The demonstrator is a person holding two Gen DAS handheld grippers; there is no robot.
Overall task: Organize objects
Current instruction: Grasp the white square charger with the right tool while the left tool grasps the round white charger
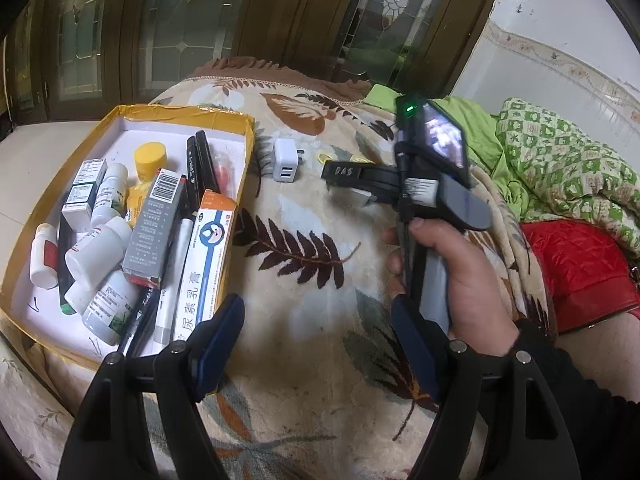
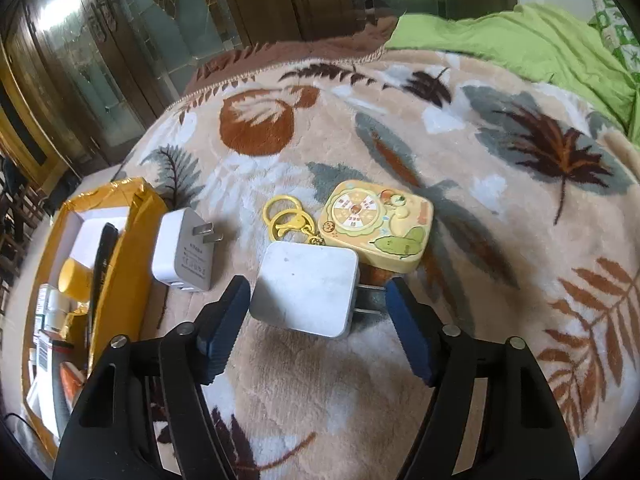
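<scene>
You are straddling the square white plastic wall charger (image 2: 306, 289) at lower centre on the leaf-patterned fleece bed blanket (image 2: 500, 240) with your right hand-held gripper (image 2: 316, 306), its fingers apart, likely readying a pickup toward the yellow-rimmed cardboard box (image 2: 132, 240).

- From my right wrist, the box (image 2: 136, 240) ran off the left edge, most of its contents hidden behind its wall.
- My own tool (image 1: 424, 184) covered the square charger and the yellow keychain toy (image 1: 326, 157) from my left wrist.
- The bottle labels (image 1: 108, 194) were too small to read.
</scene>
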